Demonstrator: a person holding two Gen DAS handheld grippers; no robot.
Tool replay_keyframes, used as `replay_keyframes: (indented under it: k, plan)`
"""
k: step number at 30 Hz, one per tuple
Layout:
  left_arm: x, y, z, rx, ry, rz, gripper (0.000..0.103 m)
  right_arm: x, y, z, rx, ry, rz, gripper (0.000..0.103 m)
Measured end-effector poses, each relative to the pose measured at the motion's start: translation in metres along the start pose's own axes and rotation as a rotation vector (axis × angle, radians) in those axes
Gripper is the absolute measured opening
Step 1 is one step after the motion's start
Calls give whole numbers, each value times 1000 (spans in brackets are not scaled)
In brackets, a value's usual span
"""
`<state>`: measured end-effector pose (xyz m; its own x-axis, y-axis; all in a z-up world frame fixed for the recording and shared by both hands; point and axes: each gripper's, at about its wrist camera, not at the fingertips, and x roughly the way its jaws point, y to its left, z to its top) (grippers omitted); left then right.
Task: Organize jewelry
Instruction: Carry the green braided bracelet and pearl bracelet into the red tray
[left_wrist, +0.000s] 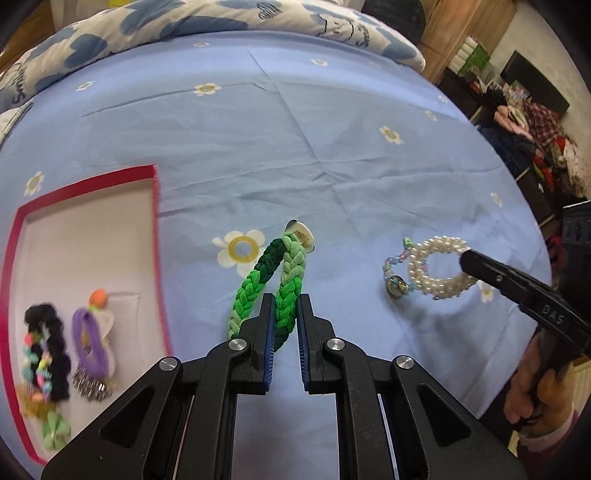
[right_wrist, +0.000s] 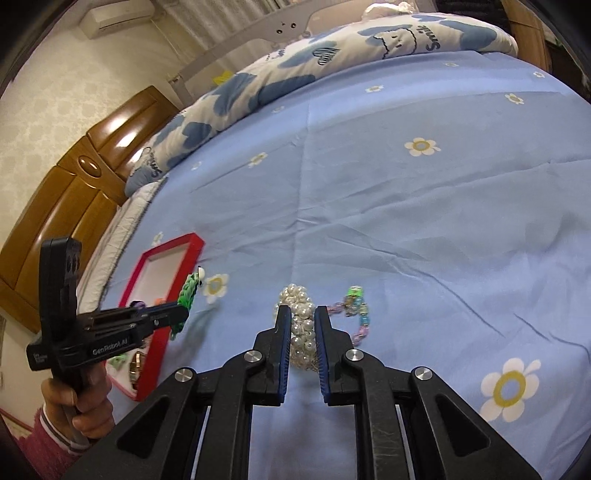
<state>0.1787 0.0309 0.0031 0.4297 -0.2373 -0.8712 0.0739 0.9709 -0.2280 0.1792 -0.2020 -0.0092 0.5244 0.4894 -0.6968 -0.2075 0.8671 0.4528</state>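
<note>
My left gripper is shut on a green braided band and holds it just above the blue bedsheet, right of the red tray. It also shows in the right wrist view with the green band. My right gripper is shut on a pearl bracelet with a pastel bead chain. In the left wrist view the pearl bracelet lies right of the green band, with the right gripper on its far side.
A red-rimmed tray at the left holds a black scrunchie, a purple band and several small trinkets. It also shows in the right wrist view. A patterned duvet lies along the far side of the bed.
</note>
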Motion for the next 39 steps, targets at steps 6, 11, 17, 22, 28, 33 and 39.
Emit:
replay_keyframes:
  k: [6, 11, 17, 22, 28, 33, 39]
  plan:
    - [-30, 16, -13, -53, -55, -1, 9, 4, 29, -7, -33, 6, 59, 12]
    - [-52, 40, -28, -112, -77, 19, 10, 13, 59, -12, -61, 24, 109, 12]
    - [-74, 66, -45, -178, -110, 61, 9, 23, 92, -14, -102, 39, 163, 12]
    - [-88, 88, -56, -225, -136, 86, 9, 32, 117, -16, -133, 54, 192, 12]
    - [-105, 114, -69, -272, -162, 119, 10, 43, 142, -20, -157, 72, 224, 12]
    - [-112, 132, -76, -310, -174, 143, 10, 52, 161, -22, -180, 87, 252, 12]
    - [-116, 148, -82, -343, -178, 158, 10, 60, 181, -21, -207, 98, 274, 12]
